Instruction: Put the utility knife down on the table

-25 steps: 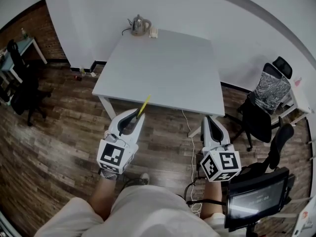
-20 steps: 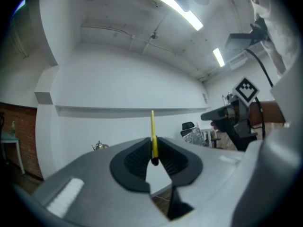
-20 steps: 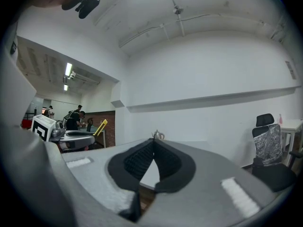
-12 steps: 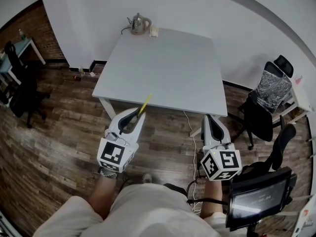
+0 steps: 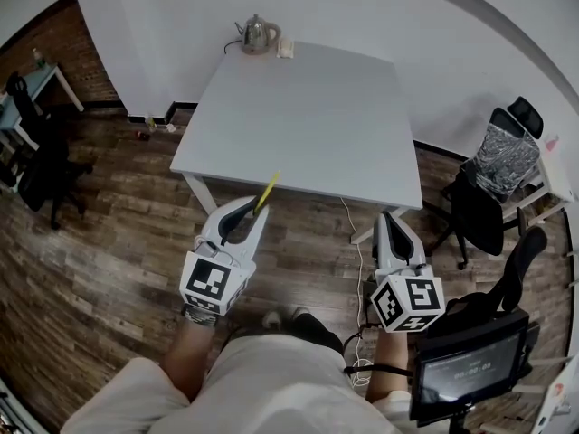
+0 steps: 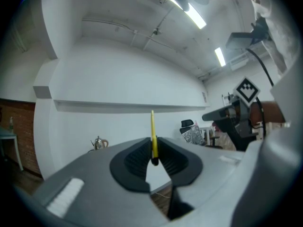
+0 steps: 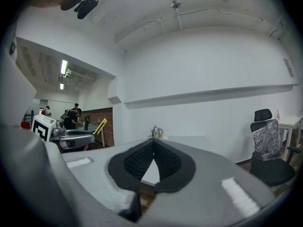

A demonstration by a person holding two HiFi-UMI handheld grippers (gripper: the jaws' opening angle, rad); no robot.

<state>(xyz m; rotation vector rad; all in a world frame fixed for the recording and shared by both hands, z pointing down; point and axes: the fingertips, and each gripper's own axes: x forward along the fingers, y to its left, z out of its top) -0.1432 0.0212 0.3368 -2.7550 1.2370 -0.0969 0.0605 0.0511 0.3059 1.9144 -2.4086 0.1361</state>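
A person's lap fills the foreground, the feet mostly hidden below it. The left gripper (image 5: 251, 213) is clamped on the thin yellow utility knife (image 5: 266, 191) — its near end is buried between the pads, and no blade can be made out. The knife's long axis runs out of the gripper away from the person, tip raised, held in the air at the near edge of the white table (image 5: 308, 107). The right gripper (image 5: 389, 220) is closed on nothing. Beyond — a small kettle (image 5: 258, 34) at the table's far edge.
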